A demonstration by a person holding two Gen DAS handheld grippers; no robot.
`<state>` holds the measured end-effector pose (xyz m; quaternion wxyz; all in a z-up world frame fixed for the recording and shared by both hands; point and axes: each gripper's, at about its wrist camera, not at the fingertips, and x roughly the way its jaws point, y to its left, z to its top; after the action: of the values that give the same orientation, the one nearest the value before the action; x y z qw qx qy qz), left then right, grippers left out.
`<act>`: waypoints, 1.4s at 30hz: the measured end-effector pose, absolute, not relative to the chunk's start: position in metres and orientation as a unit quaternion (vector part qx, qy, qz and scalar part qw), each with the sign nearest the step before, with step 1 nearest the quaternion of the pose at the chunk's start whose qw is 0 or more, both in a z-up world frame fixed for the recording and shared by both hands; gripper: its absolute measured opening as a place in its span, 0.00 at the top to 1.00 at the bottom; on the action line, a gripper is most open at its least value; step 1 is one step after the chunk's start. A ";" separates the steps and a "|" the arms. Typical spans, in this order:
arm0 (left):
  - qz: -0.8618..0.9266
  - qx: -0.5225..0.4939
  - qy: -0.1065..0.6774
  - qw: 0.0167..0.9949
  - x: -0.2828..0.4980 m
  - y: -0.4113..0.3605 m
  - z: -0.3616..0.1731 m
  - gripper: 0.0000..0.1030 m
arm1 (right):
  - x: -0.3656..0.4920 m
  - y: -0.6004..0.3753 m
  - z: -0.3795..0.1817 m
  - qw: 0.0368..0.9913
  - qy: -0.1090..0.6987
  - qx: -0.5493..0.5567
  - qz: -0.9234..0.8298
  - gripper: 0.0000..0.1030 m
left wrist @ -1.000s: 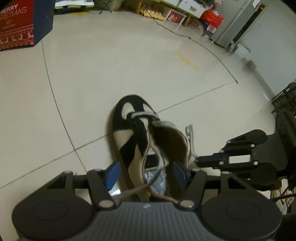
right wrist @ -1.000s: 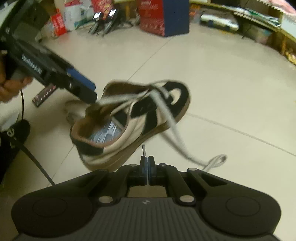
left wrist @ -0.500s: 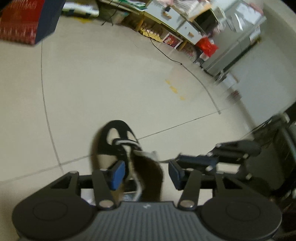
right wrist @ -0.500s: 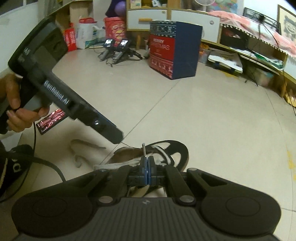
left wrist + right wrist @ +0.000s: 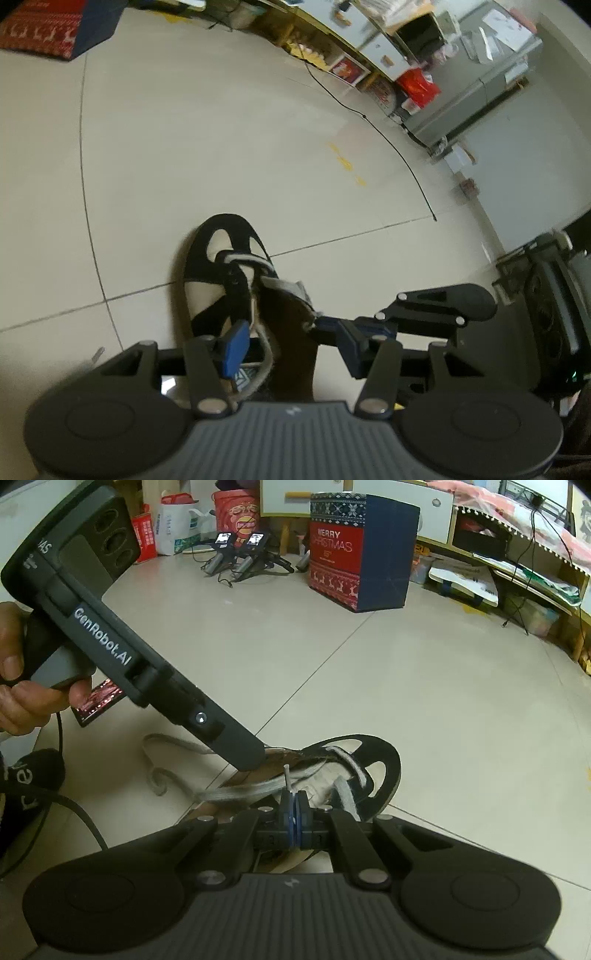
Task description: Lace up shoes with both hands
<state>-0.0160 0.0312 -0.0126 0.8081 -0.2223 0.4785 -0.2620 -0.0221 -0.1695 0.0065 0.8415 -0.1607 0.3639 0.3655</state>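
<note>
Grippers first, since they're sitting closest at the bottom of both views. The right gripper [image 5: 294, 814] is clamping its blue pads fully together on the white tip of the shoelace [image 5: 286, 777], which is poking straight up out of the pinch at lower centre of the right wrist view. From there a frayed grey stretch of lace is trailing off to the left, and another loop is lying on the tiles further left.

The left gripper [image 5: 291, 347] is sitting about half open in the lower middle of its own view. Its blue pads are straddling the shoe [image 5: 236, 291] around the collar, left pad against the black outer side and right pad over by the brown inner edge. Whether they're actually pressing on it or just bracketing it, I can't tell. In the same view the right gripper is coming in from the right edge, tips right at the shoe's opening.

The shoe is a black and cream sneaker lying on the pale tiled floor [image 5: 221, 129], toe pointing up the frame, white lace crossing the lowest eyelets.

Over in the right wrist view, a hand [image 5: 22, 675] is gripping the left tool's handle at the left edge. Further back, a Christmas box [image 5: 354, 554] is standing at top centre.
</note>
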 end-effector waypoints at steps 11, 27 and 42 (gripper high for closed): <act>-0.275 -0.212 0.460 0.817 -0.015 0.034 -0.009 0.49 | -0.024 -0.166 0.005 0.845 0.365 -0.154 0.359 0.98; -0.296 -0.231 0.460 0.805 -0.009 0.025 -0.017 0.62 | -0.027 -0.165 0.008 0.845 0.361 -0.152 0.365 0.98; -0.295 -0.251 0.454 0.802 -0.008 0.028 -0.015 0.62 | -0.026 -0.167 0.007 0.847 0.365 -0.144 0.359 0.98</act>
<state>-0.0078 0.0285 -0.0154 0.8022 -0.2509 0.4544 -0.2952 -0.0257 -0.1673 0.0073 0.8471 -0.1442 0.3646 0.3587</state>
